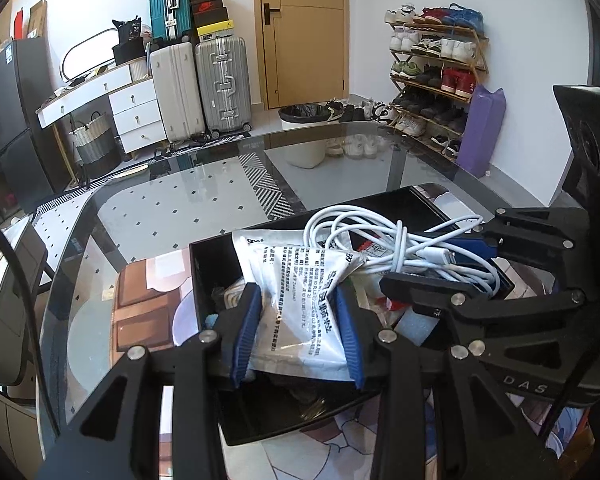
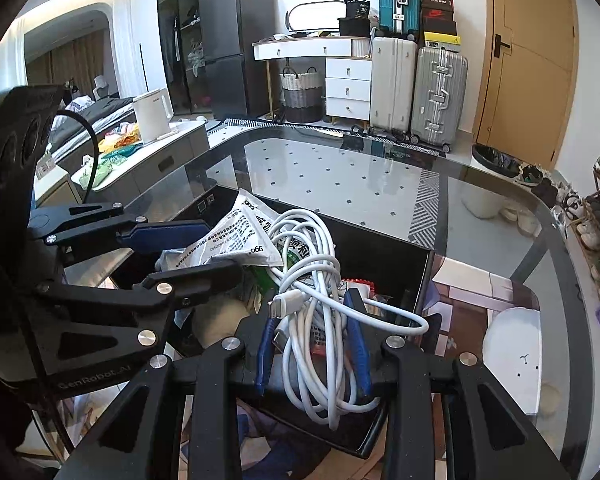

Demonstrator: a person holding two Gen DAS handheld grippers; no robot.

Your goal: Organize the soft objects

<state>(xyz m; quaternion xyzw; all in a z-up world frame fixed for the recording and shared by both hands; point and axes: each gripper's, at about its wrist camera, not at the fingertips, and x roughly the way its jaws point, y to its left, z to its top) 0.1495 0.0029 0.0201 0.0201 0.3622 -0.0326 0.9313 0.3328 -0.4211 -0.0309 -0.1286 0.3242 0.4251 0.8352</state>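
Note:
A black open box (image 1: 204, 276) (image 2: 384, 252) stands on the glass table, stuffed with soft items. In the left wrist view my left gripper (image 1: 298, 296) is shut on a white plastic packet (image 1: 296, 280) printed with black text, held over the box's near side. Its blue pads press both edges of the packet. My right gripper (image 2: 310, 316) is shut on a coiled white charging cable (image 2: 312, 264), whose loops hang over the box and droop below the fingers. Each view shows the other gripper close beside: the right gripper (image 1: 440, 262) on the cable (image 1: 384, 240), the left gripper (image 2: 220, 248) on the packet (image 2: 236, 236).
The glass table (image 1: 172, 204) (image 2: 340, 172) stretches beyond the box. A patterned mat (image 1: 148, 292) (image 2: 484, 292) lies under the box. A white kettle (image 2: 152, 116) stands on a counter at left. Bin (image 1: 304, 120), shoe rack (image 1: 436, 76) and suitcases (image 1: 200, 84) stand beyond.

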